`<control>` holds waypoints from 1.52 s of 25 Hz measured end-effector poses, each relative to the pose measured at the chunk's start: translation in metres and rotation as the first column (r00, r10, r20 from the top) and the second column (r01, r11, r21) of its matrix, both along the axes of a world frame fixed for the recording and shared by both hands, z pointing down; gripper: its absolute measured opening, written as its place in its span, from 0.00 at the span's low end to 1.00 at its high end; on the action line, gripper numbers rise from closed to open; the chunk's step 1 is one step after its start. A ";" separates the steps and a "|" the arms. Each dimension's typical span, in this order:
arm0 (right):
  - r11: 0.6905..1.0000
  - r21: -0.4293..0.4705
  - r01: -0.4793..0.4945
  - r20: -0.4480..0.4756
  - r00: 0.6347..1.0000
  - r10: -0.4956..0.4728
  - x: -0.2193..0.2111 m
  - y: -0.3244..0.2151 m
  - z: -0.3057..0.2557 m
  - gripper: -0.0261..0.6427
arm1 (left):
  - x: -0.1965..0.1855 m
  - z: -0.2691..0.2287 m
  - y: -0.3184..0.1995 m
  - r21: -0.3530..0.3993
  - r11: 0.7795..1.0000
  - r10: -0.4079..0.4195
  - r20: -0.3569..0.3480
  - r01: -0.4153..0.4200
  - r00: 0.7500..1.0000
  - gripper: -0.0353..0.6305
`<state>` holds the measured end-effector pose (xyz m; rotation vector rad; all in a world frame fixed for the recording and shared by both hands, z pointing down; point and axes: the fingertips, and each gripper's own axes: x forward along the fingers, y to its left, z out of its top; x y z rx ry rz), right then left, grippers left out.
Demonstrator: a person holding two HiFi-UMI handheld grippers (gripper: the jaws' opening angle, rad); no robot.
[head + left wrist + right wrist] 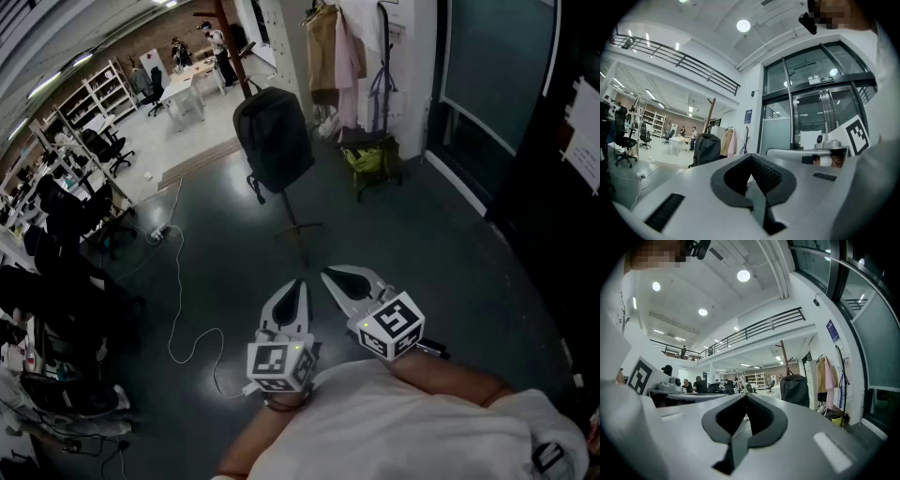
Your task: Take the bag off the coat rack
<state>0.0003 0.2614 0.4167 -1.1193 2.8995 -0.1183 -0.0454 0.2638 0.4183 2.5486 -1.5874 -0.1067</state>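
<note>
A black backpack [272,136] hangs on a brown wooden coat rack [228,37] that stands on the dark floor a good way ahead of me. Both grippers are held low in front of my body, well short of it. My left gripper [298,282] points forward with its jaws together and nothing between them. Beside it, my right gripper [328,274] is likewise shut and empty. The left gripper view shows the backpack [707,149] small at centre left, past the gripper [751,157]. In the right gripper view the backpack [794,390] is right of the gripper [746,395].
A second rack with hanging garments [336,47] and a yellow-green bag [367,157] stand by the wall right of the backpack. A white cable [178,291] runs over the floor at the left. Glass doors [497,66] line the right. Desks and chairs [94,150] fill the left.
</note>
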 end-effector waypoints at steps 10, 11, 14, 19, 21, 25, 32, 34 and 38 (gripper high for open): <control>0.998 -0.046 0.038 0.026 0.999 -0.037 -0.005 -0.005 0.015 0.04 | 0.002 0.018 -0.006 -0.018 0.999 0.037 -0.018 -0.037 0.999 0.06; 0.997 -0.060 0.041 0.026 0.999 -0.040 -0.004 -0.007 0.019 0.04 | 0.004 0.020 -0.008 -0.022 0.999 0.043 -0.022 -0.043 0.999 0.06; 0.997 -0.065 0.040 0.030 0.999 -0.038 0.004 -0.022 0.021 0.04 | 0.011 0.022 -0.022 -0.024 0.999 0.040 -0.030 -0.041 0.999 0.06; 0.997 -0.041 0.061 0.034 0.998 -0.059 0.008 -0.059 0.020 0.04 | 0.016 0.020 -0.063 -0.011 1.000 0.019 -0.022 -0.020 1.000 0.06; 0.996 -0.037 0.081 0.038 0.996 -0.079 0.008 -0.078 0.018 0.04 | 0.019 0.020 -0.081 -0.003 1.000 0.009 -0.018 -0.009 1.000 0.06; 0.993 -0.027 0.119 0.047 0.992 -0.117 0.014 -0.124 0.013 0.04 | 0.028 0.020 -0.124 0.002 1.000 0.000 -0.024 0.000 1.000 0.06; 0.980 -0.034 0.198 0.036 0.980 -0.196 0.039 -0.216 0.003 0.05 | 0.055 0.006 -0.216 0.017 0.999 -0.048 -0.045 0.048 0.998 0.06; 0.978 -0.034 0.205 0.034 0.978 -0.203 0.052 -0.242 0.003 0.05 | 0.067 0.005 -0.241 0.027 0.998 -0.050 -0.053 0.051 0.997 0.06; 0.976 -0.048 0.213 0.029 0.977 -0.212 0.080 -0.288 0.008 0.05 | 0.092 0.010 -0.285 0.027 0.997 -0.070 -0.063 0.071 0.996 0.06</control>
